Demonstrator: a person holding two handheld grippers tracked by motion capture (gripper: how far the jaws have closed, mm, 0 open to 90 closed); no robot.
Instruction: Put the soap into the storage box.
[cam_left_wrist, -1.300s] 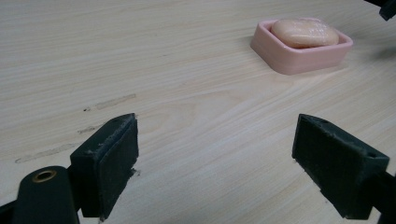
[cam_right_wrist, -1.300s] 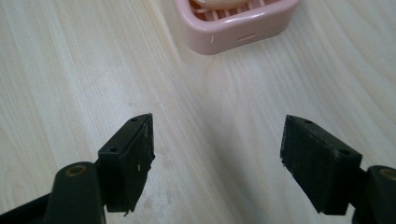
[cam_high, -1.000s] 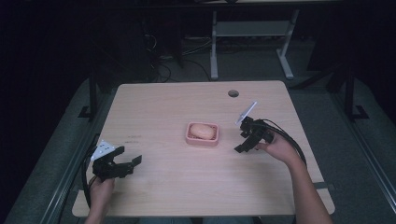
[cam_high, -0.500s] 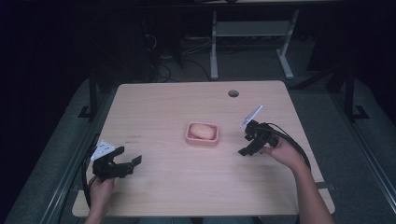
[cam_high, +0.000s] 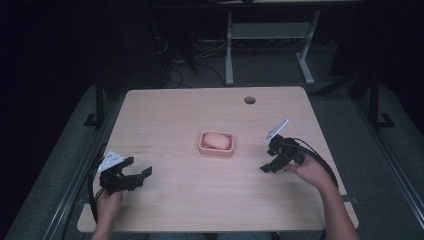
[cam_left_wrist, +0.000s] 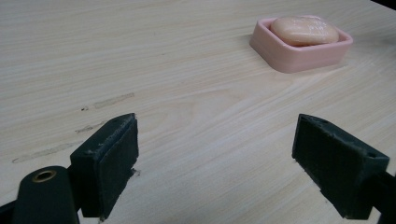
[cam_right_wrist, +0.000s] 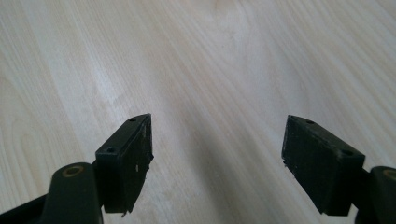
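A pink soap dish (cam_high: 217, 149) with a peach bar of soap (cam_high: 217, 140) in it sits near the middle of the wooden table (cam_high: 200, 200). The left gripper view has the dish (cam_left_wrist: 299, 53) and soap (cam_left_wrist: 303, 30) at its upper right. My left gripper (cam_high: 142, 174) rests low at the table's front left, open, with nothing between its jaws (cam_left_wrist: 217, 158). My right gripper (cam_high: 266, 167) is held to the right of the dish, tilted down at bare wood, open and empty (cam_right_wrist: 217, 158).
A round cable hole (cam_high: 250, 100) lies near the table's far edge. Behind the table stands a white metal frame (cam_high: 270, 35) on a dark floor with cables. Faint scuff marks (cam_left_wrist: 74, 135) streak the wood ahead of the left gripper.
The right gripper has drawn back from the soap dish toward the right and front. The left gripper has stayed put.
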